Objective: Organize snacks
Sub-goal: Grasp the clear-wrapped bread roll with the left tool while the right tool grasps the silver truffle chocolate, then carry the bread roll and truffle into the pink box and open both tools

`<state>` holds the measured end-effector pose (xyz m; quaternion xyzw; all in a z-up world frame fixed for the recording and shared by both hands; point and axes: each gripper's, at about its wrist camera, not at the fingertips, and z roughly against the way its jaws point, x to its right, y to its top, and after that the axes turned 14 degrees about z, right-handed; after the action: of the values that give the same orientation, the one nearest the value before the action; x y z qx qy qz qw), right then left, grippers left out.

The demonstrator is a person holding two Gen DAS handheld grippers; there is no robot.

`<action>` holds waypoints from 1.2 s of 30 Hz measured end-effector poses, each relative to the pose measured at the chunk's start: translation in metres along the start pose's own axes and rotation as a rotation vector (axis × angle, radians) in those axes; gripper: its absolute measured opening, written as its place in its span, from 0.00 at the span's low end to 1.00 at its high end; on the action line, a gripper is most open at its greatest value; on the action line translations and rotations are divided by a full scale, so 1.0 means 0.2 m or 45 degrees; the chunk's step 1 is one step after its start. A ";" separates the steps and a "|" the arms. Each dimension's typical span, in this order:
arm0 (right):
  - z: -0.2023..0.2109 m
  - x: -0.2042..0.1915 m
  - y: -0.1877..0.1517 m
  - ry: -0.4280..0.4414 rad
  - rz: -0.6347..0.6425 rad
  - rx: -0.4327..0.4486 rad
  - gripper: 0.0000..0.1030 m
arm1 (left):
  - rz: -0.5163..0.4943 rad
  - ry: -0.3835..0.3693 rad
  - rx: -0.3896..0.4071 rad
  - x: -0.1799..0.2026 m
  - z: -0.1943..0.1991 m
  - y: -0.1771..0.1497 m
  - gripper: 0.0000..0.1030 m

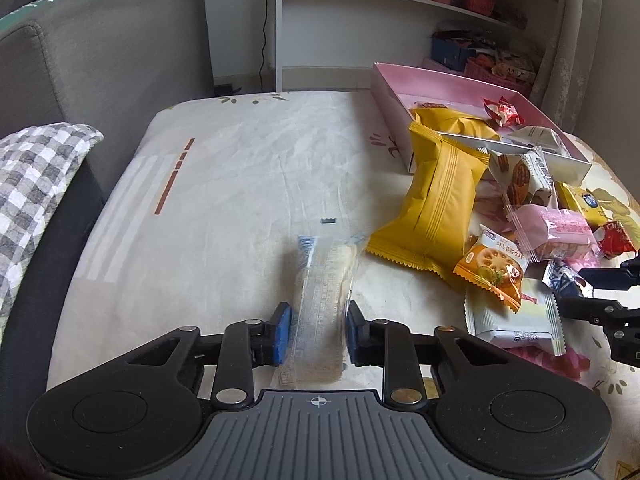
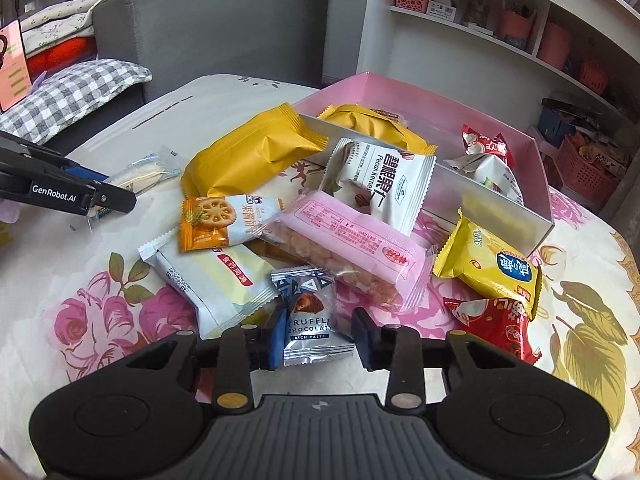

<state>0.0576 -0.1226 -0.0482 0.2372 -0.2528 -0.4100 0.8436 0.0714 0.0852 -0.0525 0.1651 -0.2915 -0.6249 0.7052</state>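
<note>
My left gripper (image 1: 316, 330) is open around a clear-wrapped biscuit stick (image 1: 322, 304) that lies on the table cloth; its blue pads stand on each side of it, slightly apart. My right gripper (image 2: 316, 334) is open around a silver truffle chocolate packet (image 2: 310, 320) at the near edge of a snack pile. The pile holds a big yellow packet (image 2: 248, 156), a pink packet (image 2: 352, 248), a white pecan packet (image 2: 384, 184) and an orange lotus-biscuit packet (image 2: 216, 220). A pink box (image 2: 532, 168) behind the pile holds a few snacks.
A grey sofa (image 1: 100, 48) with a checked cushion (image 1: 36, 184) stands to the left of the table. White shelves (image 1: 400, 4) with baskets line the back wall. A floral cloth (image 2: 100, 312) covers the table. The left gripper also shows in the right wrist view (image 2: 80, 192).
</note>
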 end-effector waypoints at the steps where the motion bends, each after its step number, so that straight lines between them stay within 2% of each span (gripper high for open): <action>1: 0.00 0.00 0.00 0.001 0.002 0.003 0.26 | 0.009 -0.004 -0.003 0.00 0.00 0.00 0.22; 10: 0.08 0.02 0.03 0.020 -0.042 0.046 0.26 | 0.038 0.007 0.010 0.00 0.04 0.01 0.16; 17: 0.14 0.02 0.04 0.040 -0.061 0.087 0.26 | 0.054 0.020 0.043 0.01 0.07 0.02 0.16; 28: 0.21 0.11 0.09 0.021 -0.168 0.174 0.26 | 0.104 -0.029 0.110 0.06 0.15 0.09 0.15; 36: 0.19 0.23 0.13 -0.015 -0.273 0.210 0.26 | 0.123 -0.063 0.152 0.19 0.16 0.16 0.15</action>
<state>0.0742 -0.1530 0.0082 0.3289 -0.2637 -0.4770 0.7712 0.0790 0.0574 -0.0007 0.1771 -0.3531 -0.5756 0.7160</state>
